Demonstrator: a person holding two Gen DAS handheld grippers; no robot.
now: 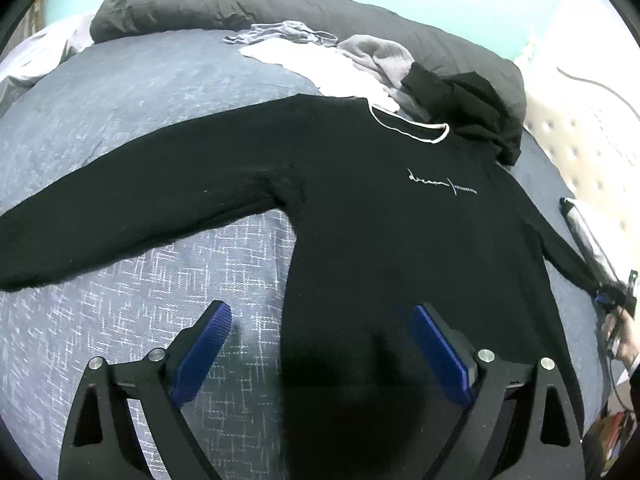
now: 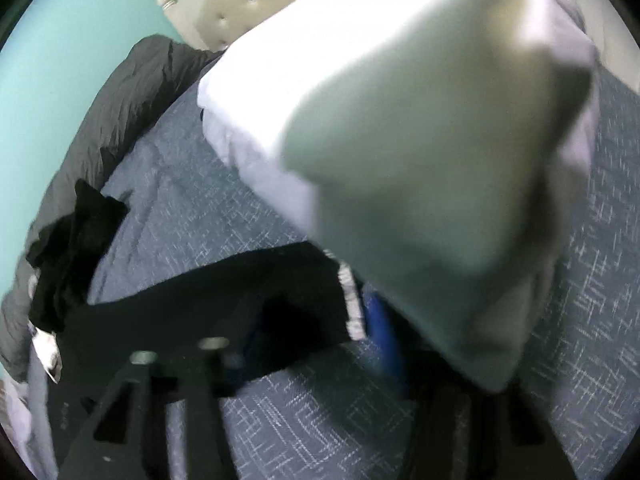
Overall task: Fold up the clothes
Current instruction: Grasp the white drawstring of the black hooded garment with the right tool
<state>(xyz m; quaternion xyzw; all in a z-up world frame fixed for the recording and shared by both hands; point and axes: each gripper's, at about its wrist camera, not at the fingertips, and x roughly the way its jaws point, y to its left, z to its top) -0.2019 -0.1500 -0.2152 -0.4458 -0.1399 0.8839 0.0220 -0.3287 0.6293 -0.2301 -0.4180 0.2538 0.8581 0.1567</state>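
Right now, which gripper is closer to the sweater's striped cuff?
Right. The right gripper sits at the striped cuff, the sleeve end lying between its fingers. The left gripper hovers open over the black sweater near its bottom hem, far from that cuff.

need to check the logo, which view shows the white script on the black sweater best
The left wrist view: the white script sits unobstructed on the black sweater's chest. The right wrist view shows only a blurred sleeve cuff, no script.
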